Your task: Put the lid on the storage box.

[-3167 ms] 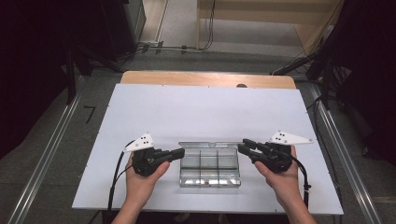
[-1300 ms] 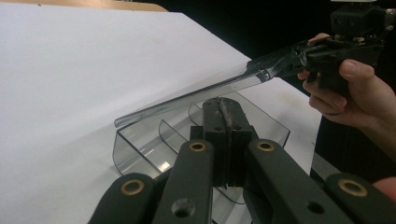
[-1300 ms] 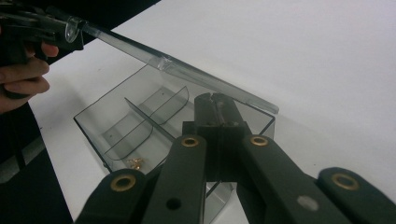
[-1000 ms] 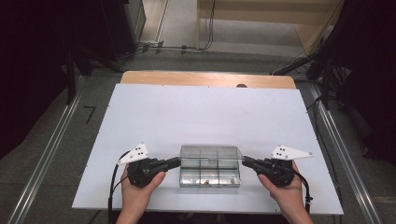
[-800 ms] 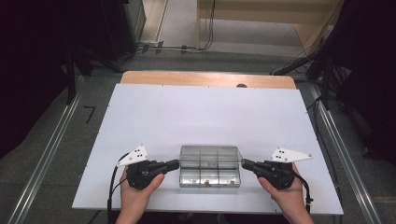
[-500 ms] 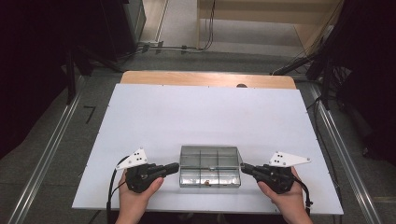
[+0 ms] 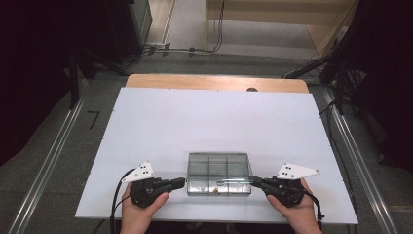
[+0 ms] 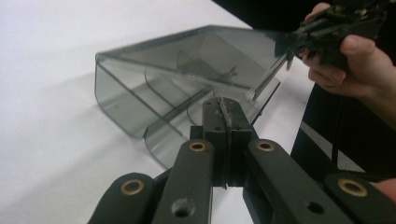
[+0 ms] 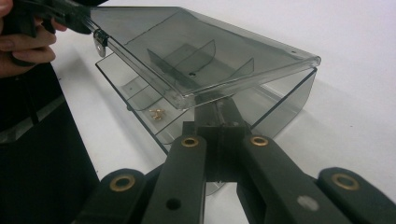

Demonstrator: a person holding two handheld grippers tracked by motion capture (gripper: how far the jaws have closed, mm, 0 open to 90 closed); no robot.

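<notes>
Item: clear smoke-tinted compartment box (image 7: pixel 219 174), plastic, with inner dividers and a hinged lid (image 9: pixel 201 60). Location: near the front edge of the white worktop (image 7: pixel 214 122), about midway between its left and right edges. The right gripper view shows the lid raised at a slant above the tray, with a small metal latch tab (image 9: pixel 99 43) hanging at one corner. A few small brass-coloured pieces (image 9: pixel 158 113) lie on the floor of one compartment.

Left gripper (image 7: pixel 179 183): held in the person's left hand (image 7: pixel 141 207), lying level just off the box's left end. Its jaws are pressed together, nothing between them; whether the tips touch the box wall cannot be told.

Right gripper (image 7: pixel 253 181): held in the right hand (image 7: pixel 292 207), at the box's right end. Jaws likewise pressed together, tips at the lid's front corner; in the left gripper view it (image 8: pixel 287 46) meets the edge of the raised lid.

Surround: a wooden strip (image 7: pixel 216 83) along the worktop's far edge; grey floor (image 7: pixel 58 141) either side.
</notes>
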